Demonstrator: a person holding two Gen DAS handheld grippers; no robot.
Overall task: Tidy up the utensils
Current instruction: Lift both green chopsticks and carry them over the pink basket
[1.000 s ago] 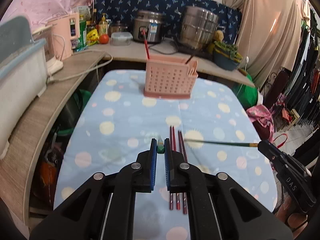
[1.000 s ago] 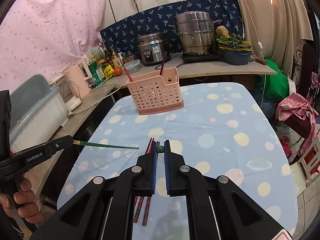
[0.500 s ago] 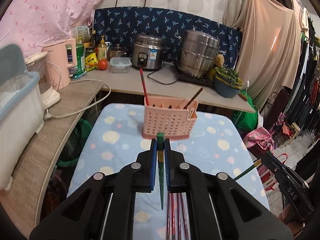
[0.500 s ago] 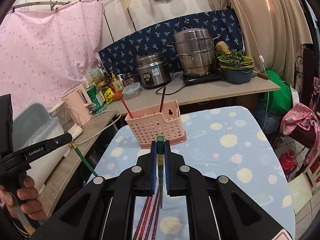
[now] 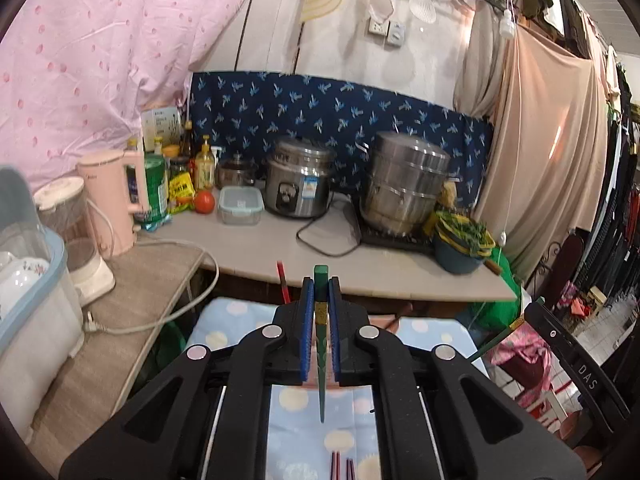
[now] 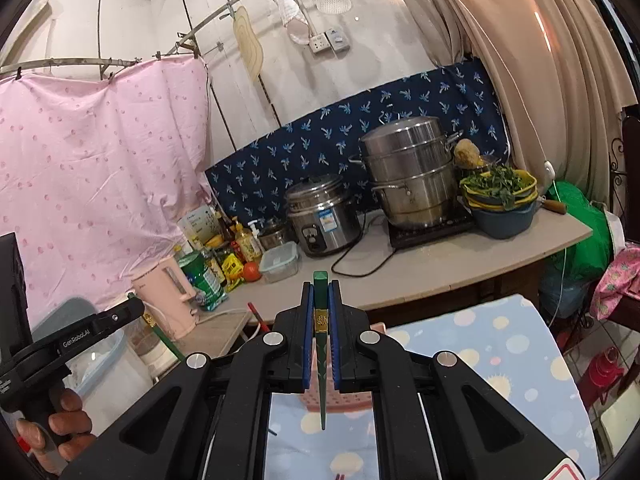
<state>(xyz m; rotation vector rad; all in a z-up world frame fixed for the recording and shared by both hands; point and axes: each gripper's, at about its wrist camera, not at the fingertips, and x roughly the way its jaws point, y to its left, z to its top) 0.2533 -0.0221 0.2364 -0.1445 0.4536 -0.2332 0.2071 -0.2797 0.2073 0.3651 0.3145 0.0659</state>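
Two green chopsticks were up, one pinched in each gripper. The left chopstick (image 5: 321, 344) hung tip-down between the left gripper's (image 5: 320, 312) narrow jaws; the right chopstick (image 6: 321, 344) hung likewise in the right gripper (image 6: 321, 316). The pink holder (image 6: 336, 398) sat just beyond, mostly hidden. A good drop would probably need each tip steered over a compartment, then lowered straight before release.
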